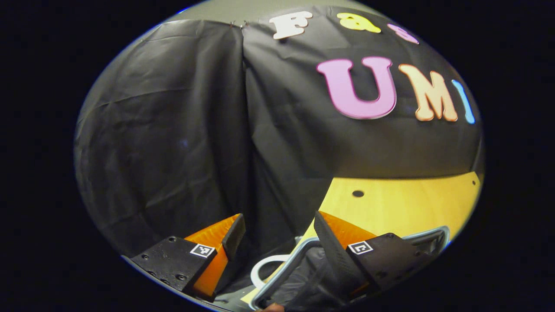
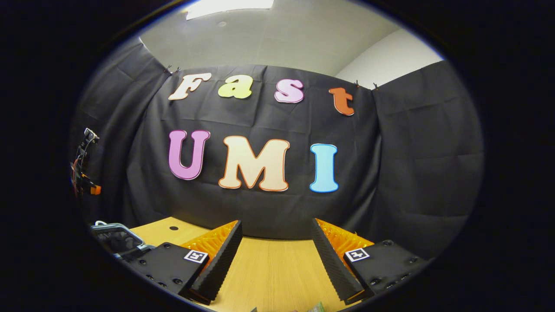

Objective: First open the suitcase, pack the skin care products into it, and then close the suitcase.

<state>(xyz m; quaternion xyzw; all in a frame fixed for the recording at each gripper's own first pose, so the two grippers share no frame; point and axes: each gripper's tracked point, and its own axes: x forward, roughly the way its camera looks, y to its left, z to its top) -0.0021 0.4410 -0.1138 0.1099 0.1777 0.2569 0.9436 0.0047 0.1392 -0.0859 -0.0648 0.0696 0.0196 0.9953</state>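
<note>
In the left gripper view, my left hand-held gripper [image 1: 277, 247] sits at the bottom with its two fingers spread wide apart and nothing between them. Just under and beyond its right finger lies the suitcase [image 1: 303, 277]: a dark body with a pale grey rim that curves round one corner, and a white loop handle [image 1: 266, 266] sticking out on the near side. I cannot tell from here whether the lid is up or down. The suitcase rests on the yellow wooden desk [image 1: 403, 203], which has a small dark round hole [image 1: 358, 193] in its top. Behind the desk hangs the black cloth wall [image 1: 173, 130].

In the right gripper view, my right hand-held gripper [image 2: 275, 255] is also spread open and holds nothing, its ridged fingers [image 2: 217, 260] hovering over bare desk [image 2: 269, 268]. At the very bottom edge, small items [image 2: 316, 307] peek in, too cut off to identify. Far to the left, at the desk's edge, the suitcase [image 2: 115, 238] appears with its grey rim, well apart from this gripper. Beyond it, a bundle of wires [image 2: 82, 169] hangs against the cloth wall [image 2: 412, 173], and a pale ceiling [image 2: 282, 39] shows above.
</note>
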